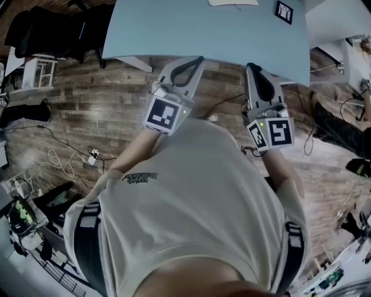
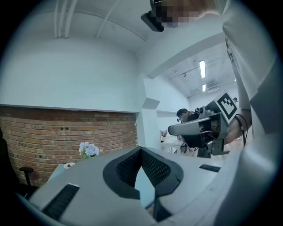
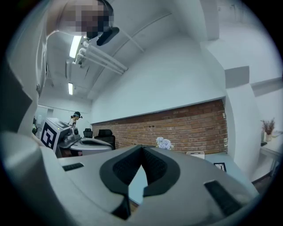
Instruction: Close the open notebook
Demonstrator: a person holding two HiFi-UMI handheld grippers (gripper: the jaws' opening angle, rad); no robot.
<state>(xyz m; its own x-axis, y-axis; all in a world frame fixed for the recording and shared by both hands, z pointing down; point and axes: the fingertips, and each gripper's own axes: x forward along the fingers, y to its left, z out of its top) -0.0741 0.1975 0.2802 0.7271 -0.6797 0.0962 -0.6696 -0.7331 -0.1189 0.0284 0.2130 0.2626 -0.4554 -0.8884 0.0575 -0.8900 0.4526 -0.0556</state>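
Note:
In the head view a pale flat thing (image 1: 232, 2), cut off by the top edge, lies at the far side of the light blue table (image 1: 203, 32); I cannot tell whether it is the notebook. Both grippers are held in front of the person's chest, short of the table's near edge. My left gripper (image 1: 194, 60) (image 2: 141, 149) has its tips together with nothing between them. My right gripper (image 1: 253, 67) (image 3: 142, 148) is likewise shut and empty. Each gripper view shows the other gripper beside it, the right gripper (image 2: 199, 129) and the left gripper (image 3: 77, 142).
A black-framed marker card (image 1: 284, 11) (image 3: 219, 167) and a bunch of pale flowers (image 2: 88, 149) (image 3: 164, 143) stand on the table before a brick wall. Cables (image 1: 64, 158) trail over the wooden floor at the left, near black chairs (image 1: 46, 29). Clutter lines the right side.

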